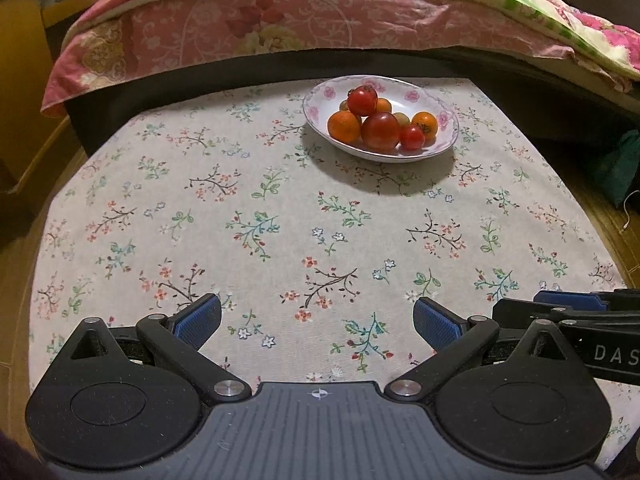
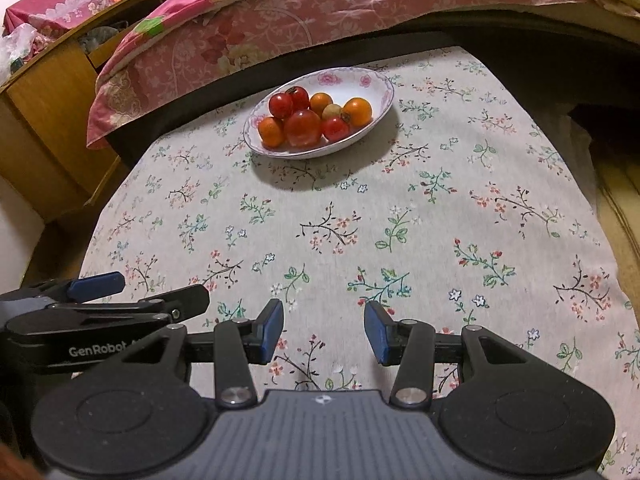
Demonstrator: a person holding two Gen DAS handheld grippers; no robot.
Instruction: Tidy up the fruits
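A white bowl with pink flowers (image 1: 404, 92) (image 2: 344, 80) stands at the far side of the table. It holds several red tomatoes (image 1: 381, 130) (image 2: 303, 127) and small orange fruits (image 1: 343, 126) (image 2: 357, 111), piled together. My left gripper (image 1: 316, 324) is open wide over the near part of the cloth, with nothing between its blue pads (image 1: 198, 320). My right gripper (image 2: 324, 330) is also open, narrower, and empty. Each gripper shows in the other's view: the right gripper (image 1: 516, 304) at the right edge, the left gripper (image 2: 162, 288) at the left edge. Both are well short of the bowl.
A floral tablecloth (image 1: 280, 220) (image 2: 400, 220) covers the table. Behind it runs a bed with a pink flowered quilt (image 1: 280, 20) (image 2: 320, 12). A wooden cabinet (image 2: 44, 120) stands at the left. A dark green bag (image 1: 620, 168) sits off the table's right edge.
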